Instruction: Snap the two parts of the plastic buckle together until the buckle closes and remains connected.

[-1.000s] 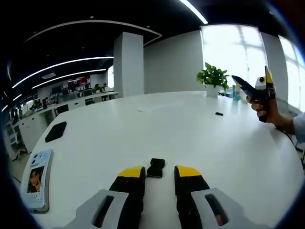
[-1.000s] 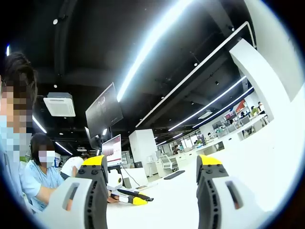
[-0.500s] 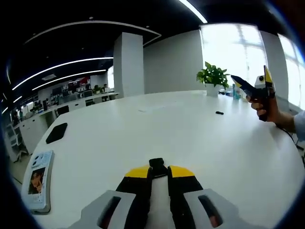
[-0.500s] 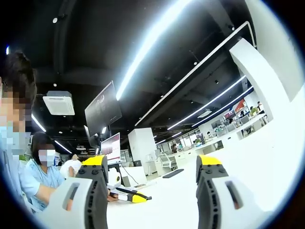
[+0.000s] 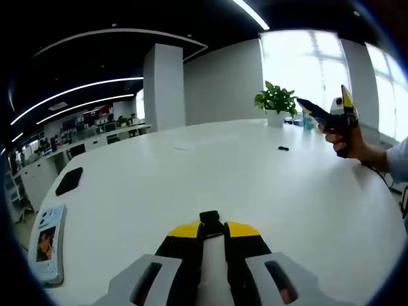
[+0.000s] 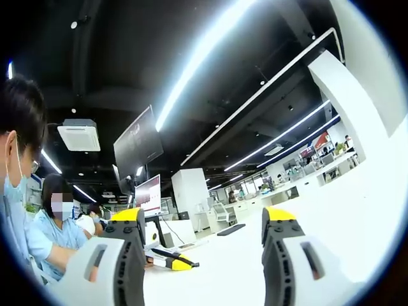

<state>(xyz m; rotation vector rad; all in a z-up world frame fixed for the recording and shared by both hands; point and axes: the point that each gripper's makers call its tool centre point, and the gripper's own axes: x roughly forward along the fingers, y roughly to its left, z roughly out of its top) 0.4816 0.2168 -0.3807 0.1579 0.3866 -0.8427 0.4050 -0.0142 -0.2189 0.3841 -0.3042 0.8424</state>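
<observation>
The white table [image 5: 268, 185] spreads wide in the left gripper view, with a phone [image 5: 68, 180] and a booklet [image 5: 46, 250] near its left edge and a potted plant [image 5: 275, 102] at the far side. The right gripper [image 5: 331, 113] is raised above the table in a hand [image 5: 347, 140], jaws spread apart with nothing between them. The left gripper [image 5: 211, 231] sits low at the near edge, clamped on the black plastic buckle [image 5: 210, 219], which pokes out just past its yellow tips.
</observation>
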